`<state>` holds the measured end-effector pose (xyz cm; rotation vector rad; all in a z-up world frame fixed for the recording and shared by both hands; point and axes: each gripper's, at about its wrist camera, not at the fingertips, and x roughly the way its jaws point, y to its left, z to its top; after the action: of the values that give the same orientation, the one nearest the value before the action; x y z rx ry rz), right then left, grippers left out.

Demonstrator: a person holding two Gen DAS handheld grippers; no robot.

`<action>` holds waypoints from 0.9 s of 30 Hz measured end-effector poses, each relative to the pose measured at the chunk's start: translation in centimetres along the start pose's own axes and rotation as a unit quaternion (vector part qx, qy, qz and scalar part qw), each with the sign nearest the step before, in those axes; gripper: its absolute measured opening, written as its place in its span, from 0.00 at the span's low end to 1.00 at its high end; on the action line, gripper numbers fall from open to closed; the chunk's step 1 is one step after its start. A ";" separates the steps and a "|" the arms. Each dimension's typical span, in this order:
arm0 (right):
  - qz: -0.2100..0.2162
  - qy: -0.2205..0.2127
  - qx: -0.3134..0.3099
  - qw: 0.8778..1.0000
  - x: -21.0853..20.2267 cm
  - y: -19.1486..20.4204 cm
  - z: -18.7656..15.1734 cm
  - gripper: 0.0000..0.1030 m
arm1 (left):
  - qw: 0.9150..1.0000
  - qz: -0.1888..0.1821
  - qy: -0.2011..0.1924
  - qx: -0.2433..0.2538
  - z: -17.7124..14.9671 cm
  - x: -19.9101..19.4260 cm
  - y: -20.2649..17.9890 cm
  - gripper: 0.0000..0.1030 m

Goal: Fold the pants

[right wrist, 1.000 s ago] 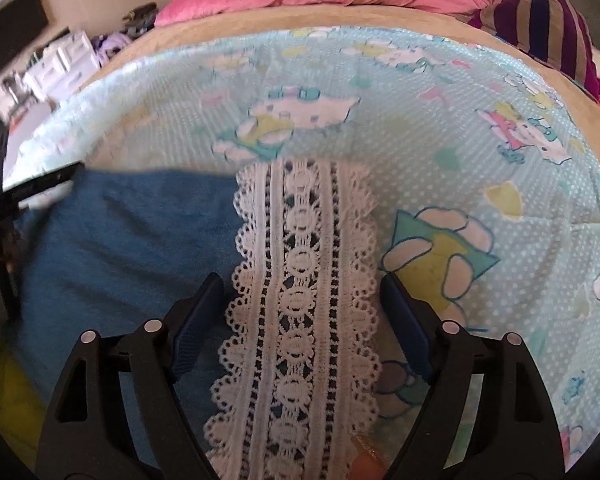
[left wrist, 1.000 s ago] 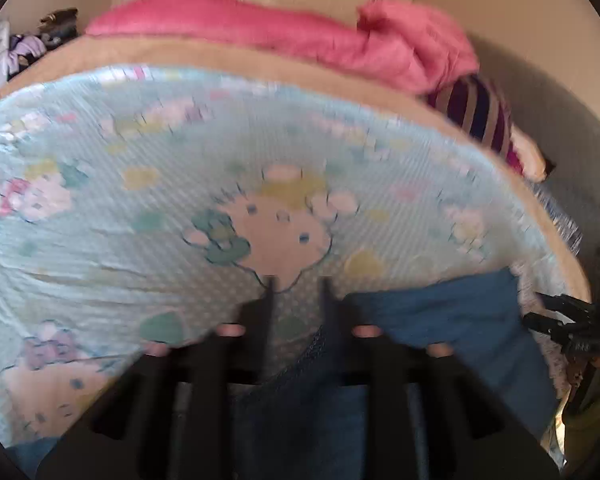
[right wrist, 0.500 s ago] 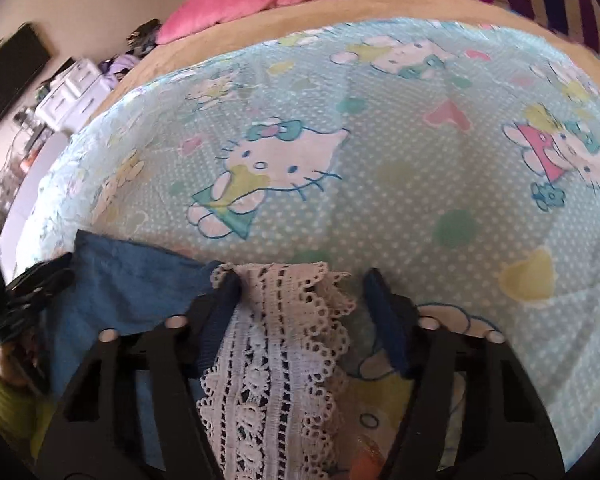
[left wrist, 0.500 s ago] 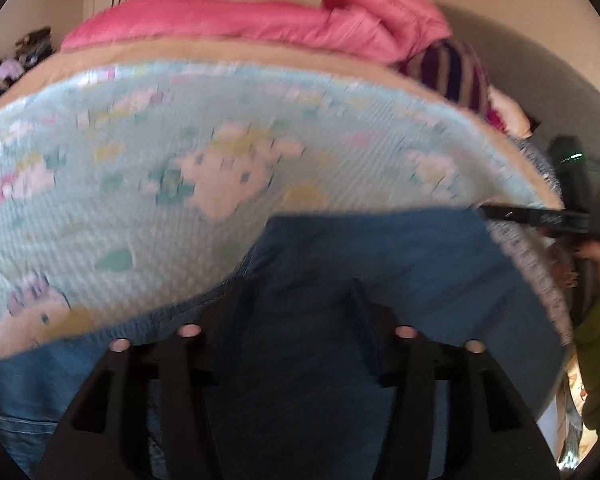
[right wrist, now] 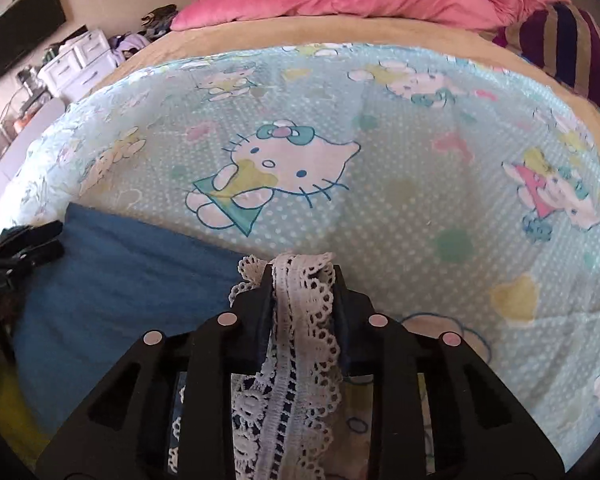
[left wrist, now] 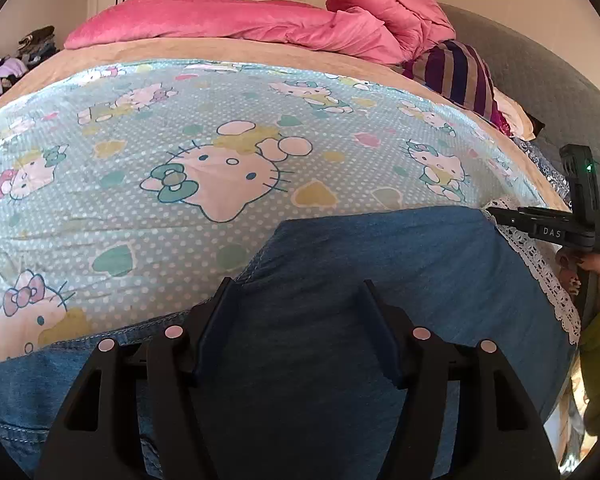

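Nearest the left wrist camera, the left tool point(left wrist: 298, 292) has its two fingers spread wide, hovering over or resting on the blue denim pants point(left wrist: 400, 280) with nothing pinched between them; whether the tips actually press the cloth cannot be told, since the tool body covers the lower part of the frame. The pants lie on the near part of the bed, folded so that a darker panel overlies a paler, stitched layer, which runs out of view at the lower left.

In the right wrist view, the right tool point(right wrist: 300, 272) is closed down on the white lace trim point(right wrist: 300, 320) of the pants, the lace bunched tight between its fingers and trailing back under the tool, where it is cut off by the frame edge. Beside it, the blue cloth spreads to the left (its far edge is shadowed, and probably meets the left tool there, seen only as a dark, blurred shape).

Beyond the pants stretches the pale blue cartoon-cat sheet point(right wrist: 420, 160), then a tan blanket point(left wrist: 220, 50), a pink duvet point(left wrist: 240, 20) and a striped pillow point(left wrist: 460, 76) that the fisheye rim partly crops in the right view.
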<state>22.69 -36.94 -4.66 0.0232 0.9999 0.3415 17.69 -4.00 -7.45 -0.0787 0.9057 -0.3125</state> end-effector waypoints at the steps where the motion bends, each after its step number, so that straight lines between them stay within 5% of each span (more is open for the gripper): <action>1: 0.000 -0.001 0.003 1.000 -0.2 -0.3 0.0 0.24 | 1.000 -0.001 -0.001 0.000 0.0 0.0 0.0 0.60; 5: -0.018 -0.008 0.010 1.000 -2.1 -1.0 -0.4 0.44 | 1.000 0.002 -0.012 -0.010 -0.1 -1.1 0.5 0.63; 15: -0.047 -0.068 -0.013 0.996 -10.4 0.6 -3.8 0.62 | 0.986 0.046 -0.129 -0.090 -1.4 -12.3 5.2 0.80; 16: -0.048 -0.071 -0.017 0.996 -10.8 1.0 -4.1 0.62 | 0.985 0.050 -0.136 -0.092 -1.7 -13.3 5.2 0.89; 27: 0.010 -0.072 -0.070 0.995 -11.7 8.4 -6.9 0.68 | 0.994 0.022 -0.091 -0.055 -4.4 -13.8 0.2 0.96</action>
<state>8.95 -33.35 2.62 -0.0679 0.8312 0.4225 6.37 0.59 0.29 -0.1852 0.7413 -0.2105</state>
